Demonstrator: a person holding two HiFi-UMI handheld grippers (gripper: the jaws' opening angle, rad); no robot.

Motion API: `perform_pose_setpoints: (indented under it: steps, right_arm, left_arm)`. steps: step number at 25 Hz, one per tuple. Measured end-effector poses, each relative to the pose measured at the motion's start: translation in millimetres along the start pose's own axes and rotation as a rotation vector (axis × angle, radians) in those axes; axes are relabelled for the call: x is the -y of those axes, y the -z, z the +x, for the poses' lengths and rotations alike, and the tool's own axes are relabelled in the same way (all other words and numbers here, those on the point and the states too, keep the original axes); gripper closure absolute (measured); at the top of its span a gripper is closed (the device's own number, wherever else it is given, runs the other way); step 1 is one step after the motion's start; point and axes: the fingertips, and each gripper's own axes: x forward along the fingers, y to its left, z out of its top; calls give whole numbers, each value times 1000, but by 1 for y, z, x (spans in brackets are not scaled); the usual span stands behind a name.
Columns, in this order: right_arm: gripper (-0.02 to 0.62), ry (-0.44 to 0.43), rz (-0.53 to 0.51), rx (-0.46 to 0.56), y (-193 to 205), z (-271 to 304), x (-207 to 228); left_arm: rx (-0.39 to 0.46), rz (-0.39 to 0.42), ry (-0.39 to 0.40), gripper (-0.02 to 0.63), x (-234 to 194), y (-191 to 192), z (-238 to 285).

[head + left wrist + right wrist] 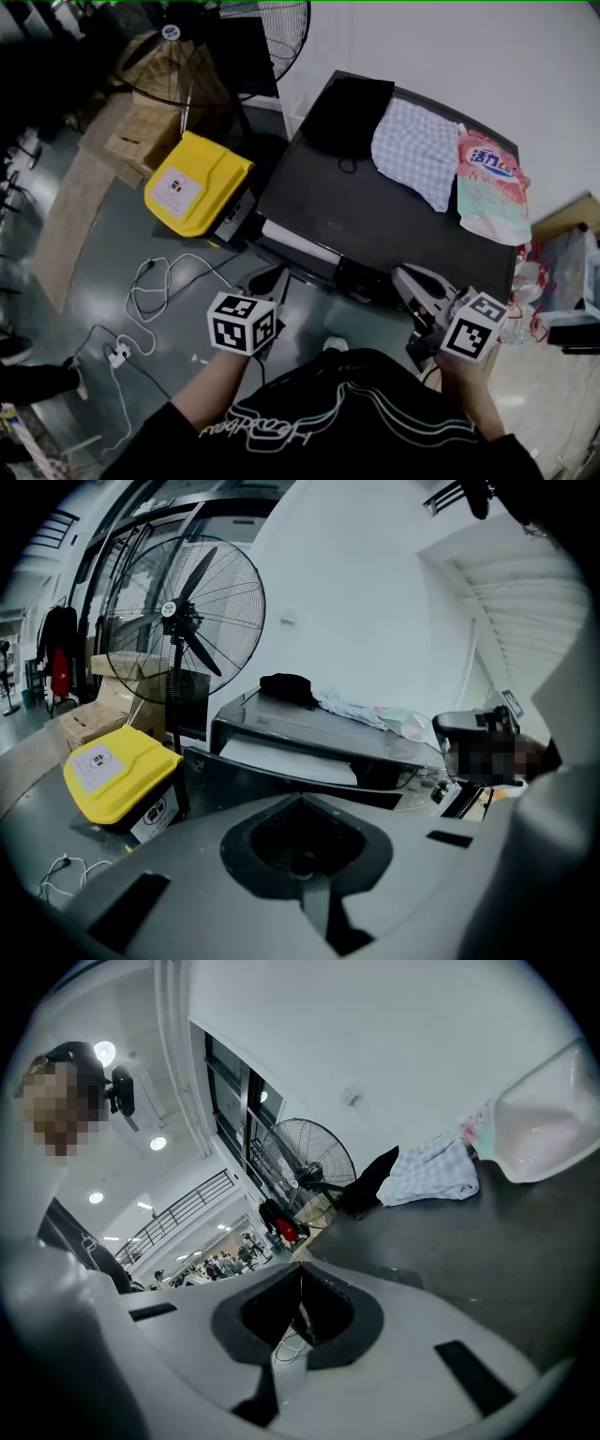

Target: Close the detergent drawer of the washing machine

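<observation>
The dark-topped washing machine (375,220) stands in front of me. At its front left the detergent drawer (296,243) sticks out and shows a white inside; the left gripper view shows that drawer (286,759) behind its dark front panel. My left gripper (266,283) hangs just in front of the drawer, apart from it. Its jaws meet at the left gripper's tips (300,799) with nothing between them. My right gripper (405,275) is at the machine's front right edge, and its jaws are closed at the right gripper's tips (298,1266) and hold nothing.
On the machine lie a black cloth (345,111), a checked cloth (415,150) and a pink detergent bag (489,186). Left of it are a yellow box (197,181), a standing fan (253,42) and cardboard boxes (141,131). Cables (155,291) trail over the floor.
</observation>
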Motion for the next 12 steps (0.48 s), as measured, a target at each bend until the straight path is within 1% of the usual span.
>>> perform_pose_setpoints:
  steps: [12]
  right_arm:
    - [568,-8,-10,-3,-12,-5,17]
  left_arm:
    - [25,-8,-18,583,-1,-5,5]
